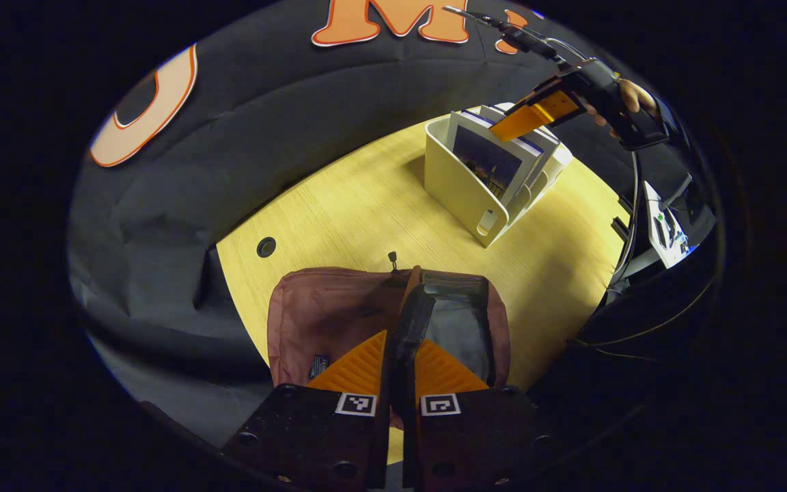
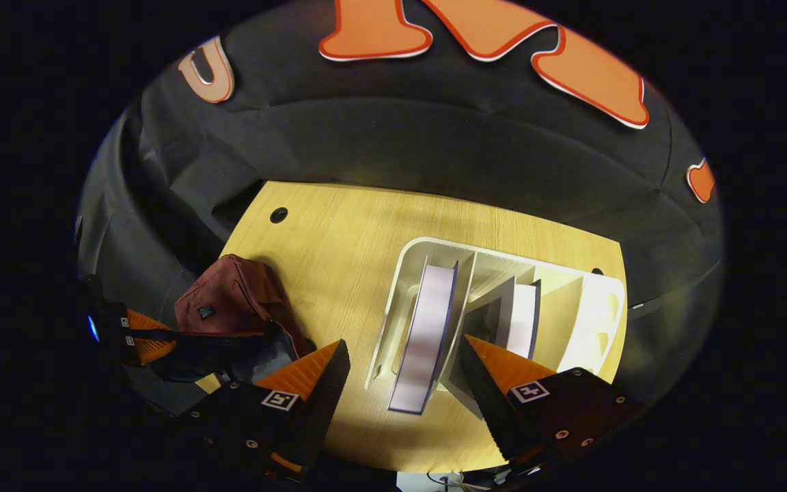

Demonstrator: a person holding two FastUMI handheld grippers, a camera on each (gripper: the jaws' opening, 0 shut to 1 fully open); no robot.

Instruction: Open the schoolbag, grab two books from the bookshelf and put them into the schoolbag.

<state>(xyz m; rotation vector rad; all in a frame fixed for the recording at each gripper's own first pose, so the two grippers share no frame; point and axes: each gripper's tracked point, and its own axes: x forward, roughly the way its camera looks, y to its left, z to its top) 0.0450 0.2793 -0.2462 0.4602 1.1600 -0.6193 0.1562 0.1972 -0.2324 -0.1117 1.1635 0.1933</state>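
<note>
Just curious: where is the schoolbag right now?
In the left gripper view, the schoolbag lies on the wooden table's near edge, its flap pinched by the left tool.

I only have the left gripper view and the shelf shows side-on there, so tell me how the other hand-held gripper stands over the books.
Observer: The right hand-held gripper is open, with its fingers spread wide above the bookshelf.
Operator: Tell me what lies between its fingers.
Observer: The thick book does. It stands upright in the end slot nearest the schoolbag, and neither finger appears to touch it.
Operator: Locate the second book.
Observer: A thinner book stands farther from the bag, beyond at least one divider.
</note>
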